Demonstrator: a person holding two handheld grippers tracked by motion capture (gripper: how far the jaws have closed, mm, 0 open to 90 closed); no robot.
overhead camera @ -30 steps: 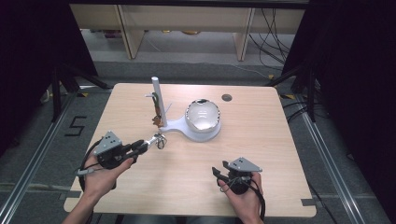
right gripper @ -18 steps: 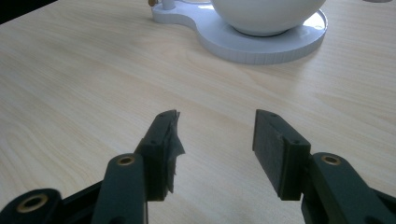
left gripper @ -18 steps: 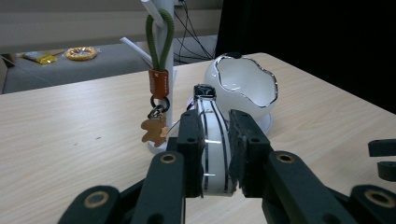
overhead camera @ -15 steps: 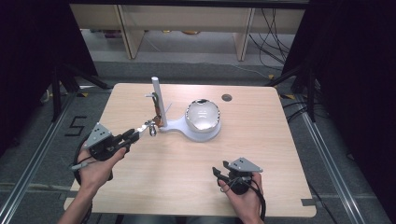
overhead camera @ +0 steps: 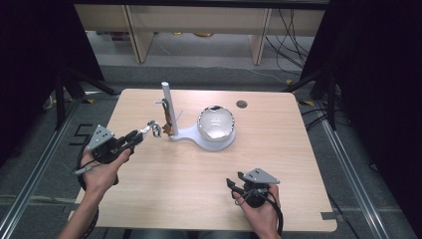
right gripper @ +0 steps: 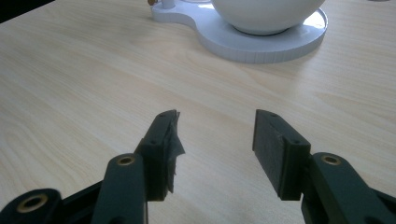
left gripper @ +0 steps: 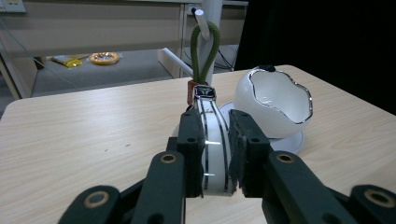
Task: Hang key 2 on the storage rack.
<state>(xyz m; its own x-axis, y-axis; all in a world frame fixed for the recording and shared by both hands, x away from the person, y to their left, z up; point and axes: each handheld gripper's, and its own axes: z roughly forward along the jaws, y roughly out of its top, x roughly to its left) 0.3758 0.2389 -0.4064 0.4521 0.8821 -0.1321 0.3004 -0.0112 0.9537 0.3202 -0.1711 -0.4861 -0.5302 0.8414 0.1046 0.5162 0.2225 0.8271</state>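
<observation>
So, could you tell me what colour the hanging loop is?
Green loop, clearest in the left gripper view.

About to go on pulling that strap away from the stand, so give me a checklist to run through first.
1. Left gripper clamped on the white strap: ok.
2. Green loop free of the white post: not ok, it hangs around the post.
3. Egg-shaped bowl seated on the white base: ok.
4. Right gripper out of the way, jaws open and empty, over bare table: ok.
5. Clasp between loop and strap holding: cannot tell.
</observation>
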